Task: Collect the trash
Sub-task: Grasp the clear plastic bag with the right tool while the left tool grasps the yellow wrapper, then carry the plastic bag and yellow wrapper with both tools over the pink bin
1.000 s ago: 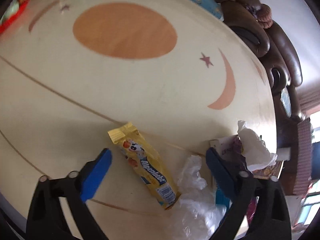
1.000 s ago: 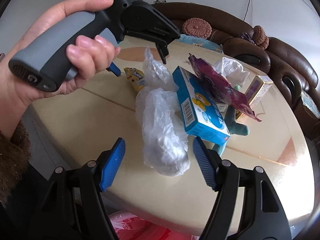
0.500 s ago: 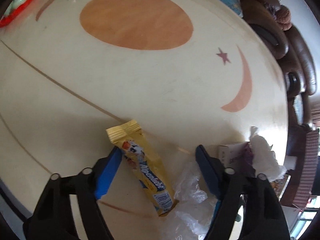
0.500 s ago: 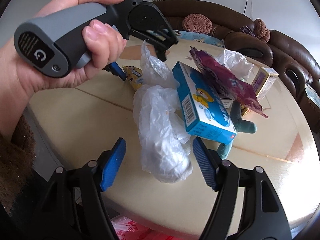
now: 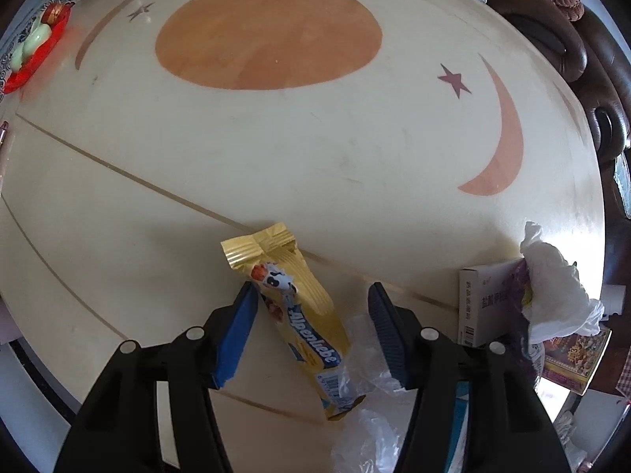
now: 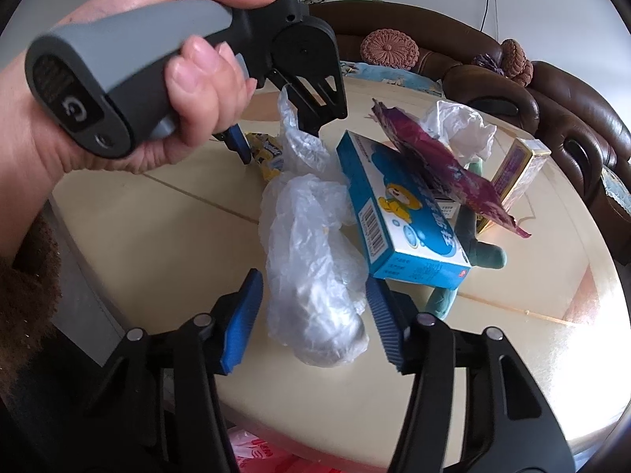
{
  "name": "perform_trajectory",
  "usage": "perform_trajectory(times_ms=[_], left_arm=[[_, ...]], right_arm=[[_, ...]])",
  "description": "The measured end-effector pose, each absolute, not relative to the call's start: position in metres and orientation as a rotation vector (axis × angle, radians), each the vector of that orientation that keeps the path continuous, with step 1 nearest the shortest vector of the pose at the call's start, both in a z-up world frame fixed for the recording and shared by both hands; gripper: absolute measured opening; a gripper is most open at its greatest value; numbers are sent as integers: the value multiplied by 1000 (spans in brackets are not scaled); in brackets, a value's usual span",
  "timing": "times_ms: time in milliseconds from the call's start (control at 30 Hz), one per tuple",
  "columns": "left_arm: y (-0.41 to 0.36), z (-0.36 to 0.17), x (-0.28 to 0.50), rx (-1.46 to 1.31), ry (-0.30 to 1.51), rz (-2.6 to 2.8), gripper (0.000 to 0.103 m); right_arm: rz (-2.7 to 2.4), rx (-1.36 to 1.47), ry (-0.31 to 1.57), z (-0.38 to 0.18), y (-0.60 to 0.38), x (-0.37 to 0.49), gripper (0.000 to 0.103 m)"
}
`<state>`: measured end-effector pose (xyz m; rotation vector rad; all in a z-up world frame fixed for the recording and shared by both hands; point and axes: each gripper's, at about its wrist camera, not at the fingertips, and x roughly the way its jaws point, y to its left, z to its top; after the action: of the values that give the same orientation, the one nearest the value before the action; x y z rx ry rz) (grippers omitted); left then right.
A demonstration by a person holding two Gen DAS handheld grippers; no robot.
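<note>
**Two grippers closing, nothing held yet**

Both tools sit over the trash pile near the table's [image 5: 276, 149] front edge, and both jaws have just been closing.

My left gripper [image 5: 313, 295] points straight down over the yellow wrapper [image 5: 303, 315], which lies flat on the table at a slant. Its left pad is at the wrapper's edge, perhaps touching; the right pad stands clear, so I call the fingers released, with the wrapper between them. My left hand [image 6: 130, 90] squeezes the handle in the right view.

My right gripper [image 6: 313, 291] straddles the clear bag [image 6: 311, 260], crumpled near the front edge. The pads look just beside the plastic, not pressing it. Released too, I judge.

For the wrapper, I would keep the tool vertical and set both tips down on the table before closing, so the pads scrape under the foil rather than skate over it. A thin flat packet slips easily; pinching across the narrow width near the crimped end should bunch it up.

For the bag, I would close on its thickest part and lift slowly: the blue box [image 6: 402, 213] leans against it and may tip. The purple wrapper [image 6: 445, 165] and tissue [image 6: 457, 126] sit behind.
</note>
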<state>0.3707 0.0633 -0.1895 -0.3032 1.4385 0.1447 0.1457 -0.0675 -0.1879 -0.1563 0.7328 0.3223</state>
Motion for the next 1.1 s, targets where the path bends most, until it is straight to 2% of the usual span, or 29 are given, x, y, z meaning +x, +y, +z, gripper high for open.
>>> perform_trajectory(times_ms=[67,233,333,567,1100], left_arm=[[67,-190,373,-329,1450,158,52],[71,-191,379,-332,1477,136,31],[74,-193,380,-344,1485,121,25],[80,-195,384,-341,1487,69,20],[83,-176,373,-286,1405,55,16]], right_arm=[[323,-153,735,-188,-68,148,45],[310,-166,720,-187,-71,146,35],[309,-157,718,-185,-74,145,31],[305,-178,677,-180,-78,131,28],[308,-124,629,-161,-100,99,28]])
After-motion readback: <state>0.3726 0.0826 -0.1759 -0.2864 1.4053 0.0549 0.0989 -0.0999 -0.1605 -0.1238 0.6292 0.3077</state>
